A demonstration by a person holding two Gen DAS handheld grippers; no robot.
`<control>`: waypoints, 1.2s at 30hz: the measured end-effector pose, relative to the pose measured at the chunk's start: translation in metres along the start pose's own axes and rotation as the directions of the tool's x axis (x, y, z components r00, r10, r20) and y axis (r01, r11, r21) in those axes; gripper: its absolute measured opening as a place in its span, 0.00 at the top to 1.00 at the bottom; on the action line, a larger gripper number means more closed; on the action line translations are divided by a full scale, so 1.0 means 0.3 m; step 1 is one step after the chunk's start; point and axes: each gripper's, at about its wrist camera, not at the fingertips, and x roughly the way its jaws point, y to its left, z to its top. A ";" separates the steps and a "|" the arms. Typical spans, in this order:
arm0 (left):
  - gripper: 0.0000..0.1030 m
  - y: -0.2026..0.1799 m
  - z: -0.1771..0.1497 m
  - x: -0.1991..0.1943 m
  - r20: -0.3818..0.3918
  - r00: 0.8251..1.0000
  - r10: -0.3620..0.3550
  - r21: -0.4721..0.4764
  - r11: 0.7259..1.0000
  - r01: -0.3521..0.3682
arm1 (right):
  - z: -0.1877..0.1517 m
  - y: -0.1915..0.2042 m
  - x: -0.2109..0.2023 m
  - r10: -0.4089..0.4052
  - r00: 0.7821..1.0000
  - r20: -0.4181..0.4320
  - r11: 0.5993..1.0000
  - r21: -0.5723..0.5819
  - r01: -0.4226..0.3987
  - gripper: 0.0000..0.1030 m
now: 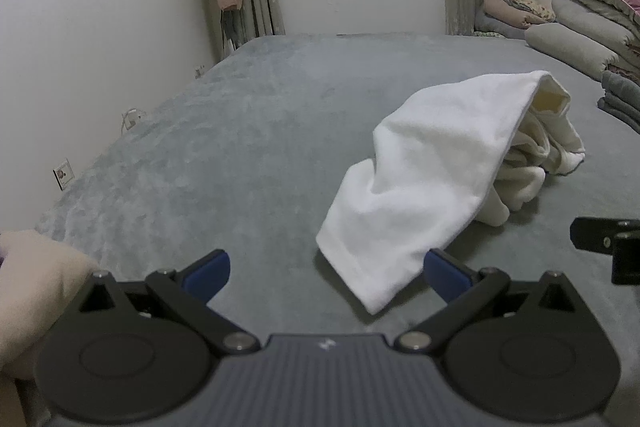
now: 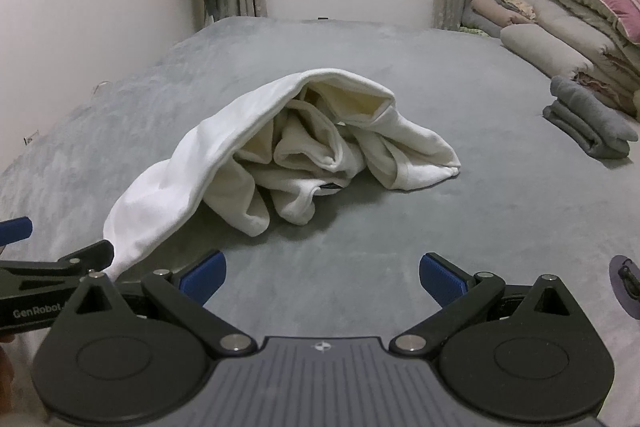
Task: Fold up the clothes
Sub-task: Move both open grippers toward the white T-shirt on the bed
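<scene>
While both tools hover low over the bed (image 2: 400, 67), the left hand-held gripper (image 1: 326, 273) has its blue pads spread wide apart, a corner of the white garment (image 1: 420, 179) lying between them, unpinched. The right hand-held gripper (image 2: 322, 277) is likewise spread, with nothing between its pads. Soft, thick and crumpled, the garment forms a hooded heap on the grey plush cover, its long axis running from 7 o'clock to 1 o'clock in the left view. Folded grey cloth (image 2: 588, 125) lies at 3 o'clock.
</scene>
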 end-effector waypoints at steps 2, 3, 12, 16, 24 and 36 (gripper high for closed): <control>0.00 0.000 0.000 0.000 -0.001 1.000 0.000 -0.001 1.000 0.000 | 0.001 -0.003 0.000 0.001 1.000 0.001 1.000 0.004 -0.001 0.00; 0.00 0.001 -0.001 0.000 -0.003 1.000 0.000 -0.002 1.000 0.000 | 0.001 -0.003 0.001 0.001 1.000 0.000 1.000 0.006 -0.001 0.00; 0.00 0.003 0.001 0.000 -0.010 1.000 -0.001 -0.010 1.000 0.001 | -0.002 0.001 0.011 0.002 1.000 -0.012 1.000 0.005 -0.002 0.00; 0.00 0.010 0.004 0.000 -0.020 1.000 -0.018 -0.027 0.999 0.017 | -0.004 0.001 0.013 0.000 1.000 -0.015 1.000 0.010 0.000 0.00; 0.00 0.020 0.008 0.004 -0.014 1.000 -0.017 -0.032 0.999 0.017 | -0.005 -0.003 0.027 -0.004 1.000 -0.022 1.000 0.020 0.005 0.00; 0.00 -0.058 0.054 0.075 0.058 0.996 -0.062 0.058 0.997 0.059 | 0.049 -0.079 0.113 -0.059 0.998 -0.018 0.995 0.082 0.061 0.00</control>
